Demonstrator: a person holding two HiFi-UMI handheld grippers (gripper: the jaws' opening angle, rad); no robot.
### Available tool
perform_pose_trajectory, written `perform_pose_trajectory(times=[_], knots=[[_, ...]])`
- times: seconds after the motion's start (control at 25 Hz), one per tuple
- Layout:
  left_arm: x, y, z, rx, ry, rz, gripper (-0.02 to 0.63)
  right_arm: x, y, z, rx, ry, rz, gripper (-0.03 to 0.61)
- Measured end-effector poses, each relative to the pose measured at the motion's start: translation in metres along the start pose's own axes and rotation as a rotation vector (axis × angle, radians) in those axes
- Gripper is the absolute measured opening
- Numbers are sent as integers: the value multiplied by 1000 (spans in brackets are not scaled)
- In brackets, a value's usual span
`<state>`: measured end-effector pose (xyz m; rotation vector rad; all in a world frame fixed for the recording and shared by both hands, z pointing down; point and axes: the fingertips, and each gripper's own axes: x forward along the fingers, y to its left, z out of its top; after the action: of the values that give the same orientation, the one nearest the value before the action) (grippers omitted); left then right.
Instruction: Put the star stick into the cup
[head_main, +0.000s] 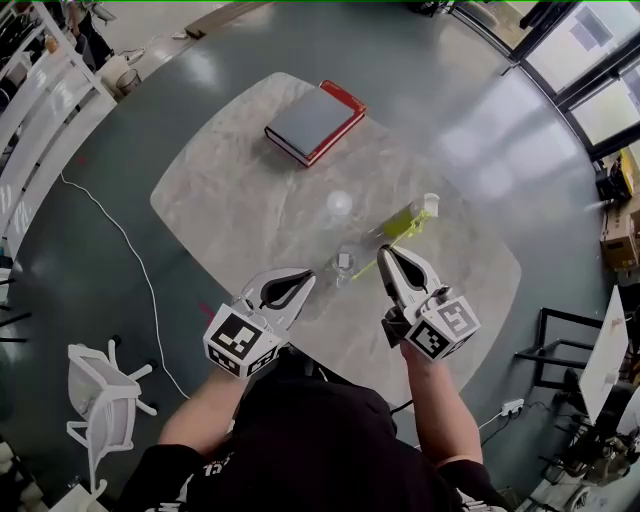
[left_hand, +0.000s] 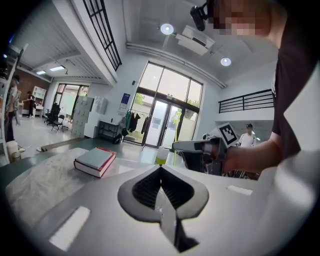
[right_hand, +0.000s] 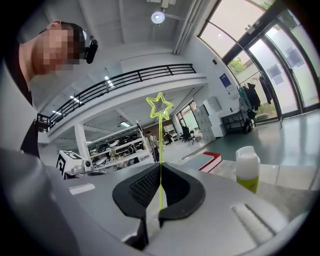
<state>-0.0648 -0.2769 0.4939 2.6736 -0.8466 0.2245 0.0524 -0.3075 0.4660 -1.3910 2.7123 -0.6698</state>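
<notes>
A person seated at a pale marble tabletop (head_main: 215, 215) holds a gripper in each hand, both raised near the tabletop's near edge. The right gripper (head_main: 384, 258) has its fingers closed on the thin yellow-green star stick (right_hand: 159, 106). The stick's shaft is pinched between the dark pads and rises upright, with the outlined star at its top. The left gripper (head_main: 306, 278) sits just to the left with its fingers closed together, and no view shows anything clearly caught in them.

A small clear cup (head_main: 344, 264) stands on the tabletop between the two sets of fingertips, near the right gripper and apart from the star stick. Just beyond the right gripper is a bottle (head_main: 408, 222) with a white cap and yellow-green contents, which stands upright in the right gripper view. A grey book with red edges (head_main: 313, 122) lies flat at the far side of the tabletop, well apart from the cup. In the left gripper view, the person's hand (left_hand: 245, 156) holds the right gripper out to the right.
</notes>
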Motion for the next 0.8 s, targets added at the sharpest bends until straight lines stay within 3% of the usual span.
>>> perform_pose_trajectory(times=[0.36,0.8], knots=[[21,7,-23,-24,19,36,2,14,-29,-31,28,25,1,18],[30,17,-59,-84,62,67,3,36,-57,-85,-17,96,-37,18]])
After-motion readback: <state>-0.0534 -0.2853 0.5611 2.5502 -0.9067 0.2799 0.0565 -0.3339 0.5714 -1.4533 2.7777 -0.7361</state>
